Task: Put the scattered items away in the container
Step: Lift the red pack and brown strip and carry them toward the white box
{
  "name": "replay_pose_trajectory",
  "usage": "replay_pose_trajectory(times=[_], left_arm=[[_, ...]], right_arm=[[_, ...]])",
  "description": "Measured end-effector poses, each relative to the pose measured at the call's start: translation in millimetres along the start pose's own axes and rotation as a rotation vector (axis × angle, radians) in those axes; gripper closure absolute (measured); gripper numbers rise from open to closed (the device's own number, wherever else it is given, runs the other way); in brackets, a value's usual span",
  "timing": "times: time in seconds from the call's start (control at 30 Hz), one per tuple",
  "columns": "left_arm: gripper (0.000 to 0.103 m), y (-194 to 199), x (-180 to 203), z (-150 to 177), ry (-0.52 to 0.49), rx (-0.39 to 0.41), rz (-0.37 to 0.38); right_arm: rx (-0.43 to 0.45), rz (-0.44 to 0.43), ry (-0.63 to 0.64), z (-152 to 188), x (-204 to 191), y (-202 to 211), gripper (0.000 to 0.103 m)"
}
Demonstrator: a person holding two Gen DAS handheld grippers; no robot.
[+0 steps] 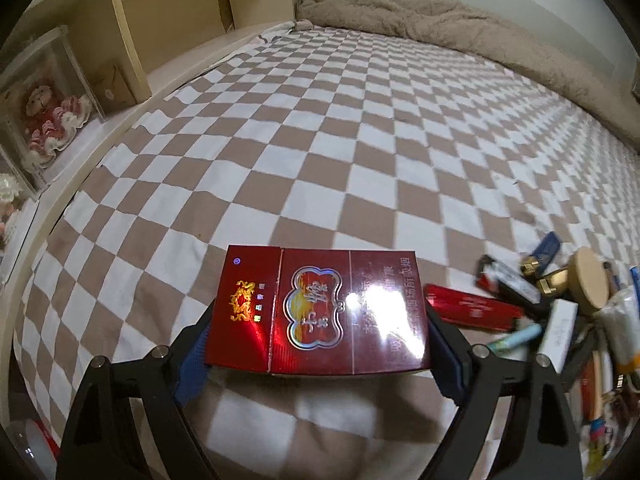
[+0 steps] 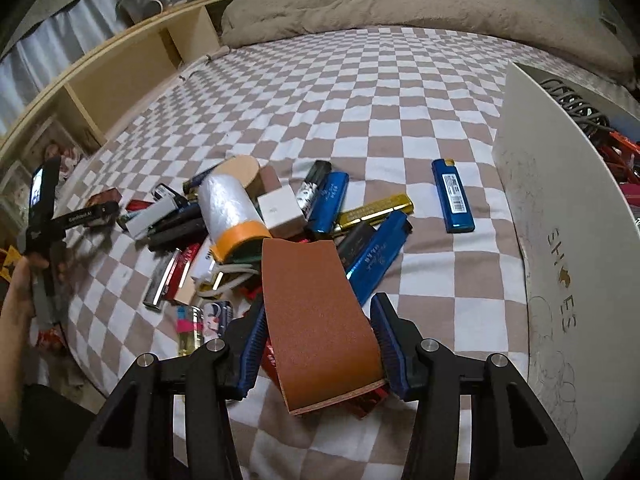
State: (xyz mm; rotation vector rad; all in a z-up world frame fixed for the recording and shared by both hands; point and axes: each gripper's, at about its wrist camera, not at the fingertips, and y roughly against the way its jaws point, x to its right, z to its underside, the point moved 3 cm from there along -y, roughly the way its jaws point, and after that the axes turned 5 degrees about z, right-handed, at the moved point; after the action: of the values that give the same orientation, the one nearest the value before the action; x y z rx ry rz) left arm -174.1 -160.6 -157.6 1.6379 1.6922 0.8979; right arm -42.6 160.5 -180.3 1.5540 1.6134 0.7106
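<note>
The right gripper (image 2: 320, 344), clamped on a brown sandpaper sheet (image 2: 316, 320), sat nearer the shoe box (image 2: 560, 208) (at its right) than the left gripper (image 1: 320, 344), clamped crosswise on a red cigarette pack (image 1: 316, 308).

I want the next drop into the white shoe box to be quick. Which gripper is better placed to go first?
Probably the right gripper: it holds the brown block, with the shoe box right beside it. The left gripper holds the red pack, no box in its view.

Bedroom, checkered bed (image 1: 320, 128), rumpled blanket (image 1: 440, 28)
</note>
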Motion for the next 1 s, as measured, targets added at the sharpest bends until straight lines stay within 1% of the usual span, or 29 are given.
replay_pose_trajectory(times=[0.13, 0.3, 0.43, 0.57, 0.7, 0.8, 0.83, 0.9, 1.0], left_arm=[[0.013, 19.2, 14.5, 0.8, -0.029, 0.036, 0.017], [0.013, 38.4, 33.2, 6.2, -0.055, 0.067, 0.067], [0.013, 53.4, 46.7, 8.0, -0.069, 0.088, 0.111], [0.013, 65.1, 59.9, 8.2, -0.089, 0.113, 0.137], [0.013, 73.7, 71.5, 8.1, -0.101, 0.135, 0.171], [0.013, 78.2, 81.0, 9.6, -0.111, 0.144, 0.195], [0.013, 80.2, 85.3, 10.3, -0.116, 0.148, 0.202], [0.013, 84.6, 92.9, 11.4, -0.126, 0.159, 0.207], [0.013, 91.4, 104.2, 14.1, -0.146, 0.180, 0.200]], right_arm=[[0.026, -0.001, -0.008, -4.5, -3.6, 7.8, 0.051], [0.068, 0.007, -0.024, -9.9, 1.8, 27.5, 0.051], [0.121, 0.056, -0.020, -15.8, 12.4, 53.6, 0.051], [0.177, 0.082, -0.027, -24.5, 25.9, 81.9, 0.051], [0.219, 0.120, -0.034, -32.3, 43.6, 105.7, 0.051], [0.253, 0.150, -0.058, -37.9, 65.5, 124.1, 0.051], [0.266, 0.148, -0.074, -39.1, 72.1, 129.2, 0.051], [0.275, 0.123, -0.116, -42.0, 89.3, 137.1, 0.051], [0.280, 0.160, -0.147, -43.3, 114.5, 146.7, 0.051]])
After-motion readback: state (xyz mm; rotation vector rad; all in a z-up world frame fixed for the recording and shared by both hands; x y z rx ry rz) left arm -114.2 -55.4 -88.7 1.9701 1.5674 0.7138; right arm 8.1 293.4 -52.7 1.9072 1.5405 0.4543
